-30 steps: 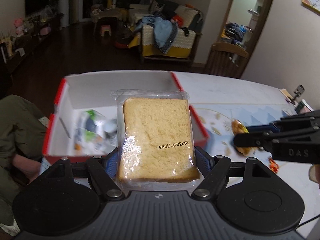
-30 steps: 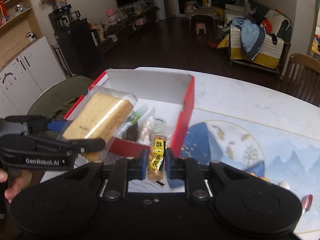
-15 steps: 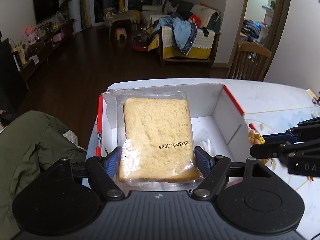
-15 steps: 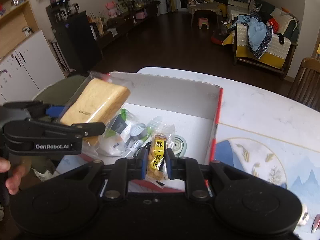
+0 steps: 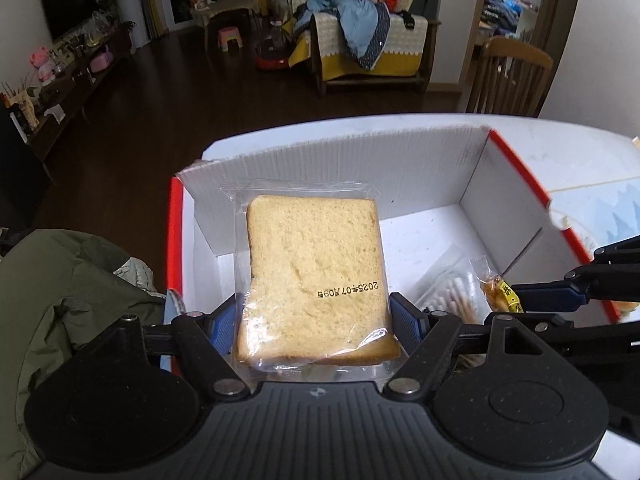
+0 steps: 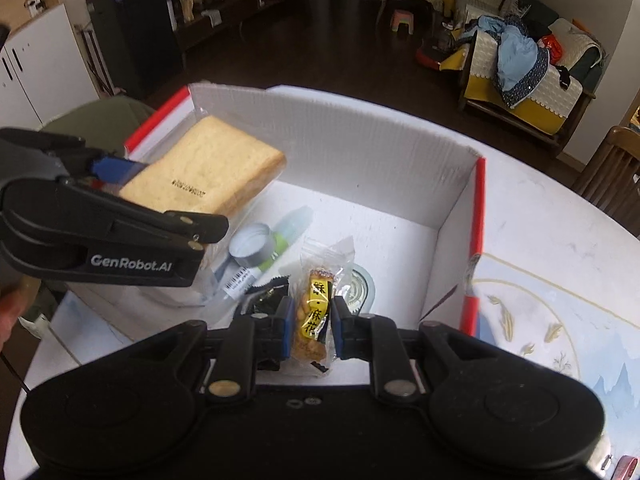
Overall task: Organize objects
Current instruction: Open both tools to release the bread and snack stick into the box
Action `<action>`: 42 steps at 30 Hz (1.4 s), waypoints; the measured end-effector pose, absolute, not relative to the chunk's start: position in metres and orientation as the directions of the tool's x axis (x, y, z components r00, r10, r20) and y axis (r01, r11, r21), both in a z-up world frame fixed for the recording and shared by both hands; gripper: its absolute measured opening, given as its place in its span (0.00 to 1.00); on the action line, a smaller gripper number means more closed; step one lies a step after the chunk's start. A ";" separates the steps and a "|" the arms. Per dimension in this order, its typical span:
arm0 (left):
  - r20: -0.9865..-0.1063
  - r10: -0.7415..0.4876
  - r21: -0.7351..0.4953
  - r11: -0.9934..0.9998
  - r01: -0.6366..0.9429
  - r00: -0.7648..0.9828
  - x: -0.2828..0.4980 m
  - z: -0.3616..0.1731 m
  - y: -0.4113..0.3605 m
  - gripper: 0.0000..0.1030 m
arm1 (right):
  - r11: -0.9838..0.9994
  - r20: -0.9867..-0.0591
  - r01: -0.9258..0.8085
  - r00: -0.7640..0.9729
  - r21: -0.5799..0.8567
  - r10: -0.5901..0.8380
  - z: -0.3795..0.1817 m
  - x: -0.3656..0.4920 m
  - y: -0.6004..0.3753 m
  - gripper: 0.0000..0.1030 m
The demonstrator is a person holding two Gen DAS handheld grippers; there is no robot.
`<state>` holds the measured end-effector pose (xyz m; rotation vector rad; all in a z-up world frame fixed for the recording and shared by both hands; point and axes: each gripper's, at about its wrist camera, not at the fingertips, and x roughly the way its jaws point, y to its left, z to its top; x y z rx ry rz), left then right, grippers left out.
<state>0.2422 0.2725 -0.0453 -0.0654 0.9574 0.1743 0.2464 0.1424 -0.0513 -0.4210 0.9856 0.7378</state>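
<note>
Both of your grippers are now hanging over the inside of the box, having come across from its near edge a second ago.

Through the left wrist camera, your left gripper (image 5: 314,322) is holding the wrapped bread slice (image 5: 316,280) between widely spread jaws, pads pressing on its two sides, above the left part of the red-edged white box (image 5: 352,168). A pack of cotton swabs (image 5: 452,292) is lying on the box floor.

Through the right wrist camera, your right gripper (image 6: 310,326) is pinching the yellow-labelled snack packet (image 6: 314,308) between narrow jaws, over a marker (image 6: 276,244) and a tape roll (image 6: 252,246) in the box.
</note>
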 end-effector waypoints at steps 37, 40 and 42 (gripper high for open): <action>-0.838 0.084 0.001 0.988 -0.152 0.539 0.256 -0.051 0.269 0.75 | 0.687 -0.829 -0.724 0.348 0.060 0.438 -0.032 0.238 0.110 0.56; -0.828 0.075 -0.013 0.988 -0.152 0.556 0.247 -0.042 0.267 0.75 | 0.688 -0.812 -0.722 0.354 0.078 0.463 -0.024 0.237 0.100 0.63; -0.819 0.069 -0.025 0.988 -0.155 0.570 0.241 -0.036 0.264 0.75 | 0.685 -0.802 -0.724 0.360 0.083 0.477 -0.017 0.235 0.093 0.63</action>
